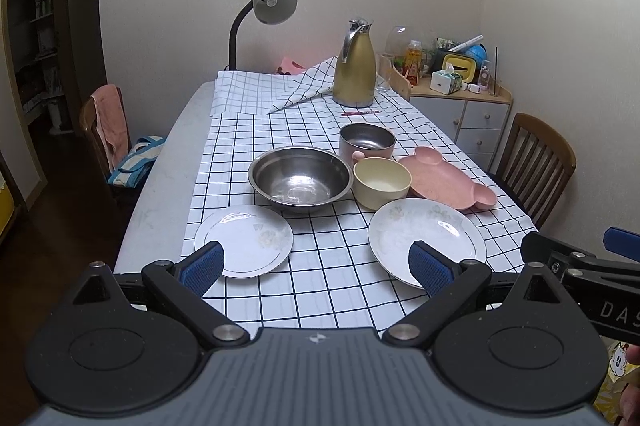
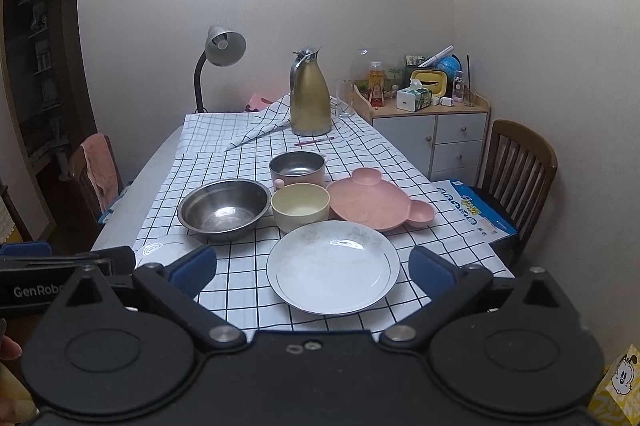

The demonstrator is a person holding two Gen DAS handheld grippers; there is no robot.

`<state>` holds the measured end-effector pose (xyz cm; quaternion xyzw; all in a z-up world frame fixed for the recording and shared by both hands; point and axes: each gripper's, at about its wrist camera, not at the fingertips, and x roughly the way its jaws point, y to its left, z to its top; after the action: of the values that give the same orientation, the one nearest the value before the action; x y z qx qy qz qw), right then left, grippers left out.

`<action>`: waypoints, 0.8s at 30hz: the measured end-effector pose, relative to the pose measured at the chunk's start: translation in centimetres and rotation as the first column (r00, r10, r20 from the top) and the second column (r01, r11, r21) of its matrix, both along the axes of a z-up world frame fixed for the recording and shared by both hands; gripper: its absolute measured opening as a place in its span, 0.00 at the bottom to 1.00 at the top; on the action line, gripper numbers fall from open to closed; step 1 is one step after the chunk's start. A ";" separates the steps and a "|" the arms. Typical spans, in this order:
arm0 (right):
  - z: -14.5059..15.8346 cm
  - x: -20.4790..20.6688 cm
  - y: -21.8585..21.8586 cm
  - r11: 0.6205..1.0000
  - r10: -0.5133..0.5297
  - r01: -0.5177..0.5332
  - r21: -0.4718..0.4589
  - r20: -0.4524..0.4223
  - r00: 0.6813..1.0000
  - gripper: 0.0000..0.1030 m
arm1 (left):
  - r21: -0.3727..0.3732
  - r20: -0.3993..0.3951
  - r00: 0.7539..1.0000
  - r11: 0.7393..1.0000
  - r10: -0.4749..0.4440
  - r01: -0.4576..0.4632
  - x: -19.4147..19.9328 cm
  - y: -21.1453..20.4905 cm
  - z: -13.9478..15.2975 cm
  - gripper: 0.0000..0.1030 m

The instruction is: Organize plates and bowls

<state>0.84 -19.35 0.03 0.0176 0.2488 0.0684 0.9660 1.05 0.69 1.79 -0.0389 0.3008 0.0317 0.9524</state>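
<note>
While both grippers gape empty, the larger plate (white) lies just ahead of the right gripper.

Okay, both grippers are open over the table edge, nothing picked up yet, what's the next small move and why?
Probably ease the right gripper forward and down to the near rim of the large white plate. It lies flat, centred between the open fingers and nearest that gripper, and looks like a good base for stacking the small white plate.
</note>
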 end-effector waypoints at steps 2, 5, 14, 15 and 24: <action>0.1 0.0 0.0 1.000 -0.001 0.001 0.001 0.004 1.000 1.00 | -0.001 -0.002 1.000 1.000 0.001 -0.001 0.1 0.0 0.1 0.97; 0.1 0.0 0.0 1.000 0.004 -0.004 -0.002 0.007 1.000 0.99 | 0.002 -0.003 1.000 1.000 -0.004 0.004 0.2 0.0 0.4 0.97; 0.5 0.5 -0.3 1.000 0.024 -0.024 0.004 0.000 1.000 0.98 | 0.006 -0.008 1.000 1.000 -0.008 0.008 1.0 -0.7 0.5 0.97; 0.5 0.6 -0.4 1.000 0.029 -0.029 0.005 -0.002 1.000 0.98 | 0.006 -0.009 1.000 1.000 -0.006 0.006 1.2 -0.7 0.5 0.97; 0.2 2.8 -1.4 0.997 0.071 -0.070 0.028 -0.033 0.997 0.98 | 0.009 -0.027 0.999 1.000 0.021 -0.021 3.1 -1.5 0.3 0.97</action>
<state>3.60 -20.72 0.18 0.0230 0.2649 0.1053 0.9582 4.19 -0.83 2.08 -0.0378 0.3129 0.0436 0.9480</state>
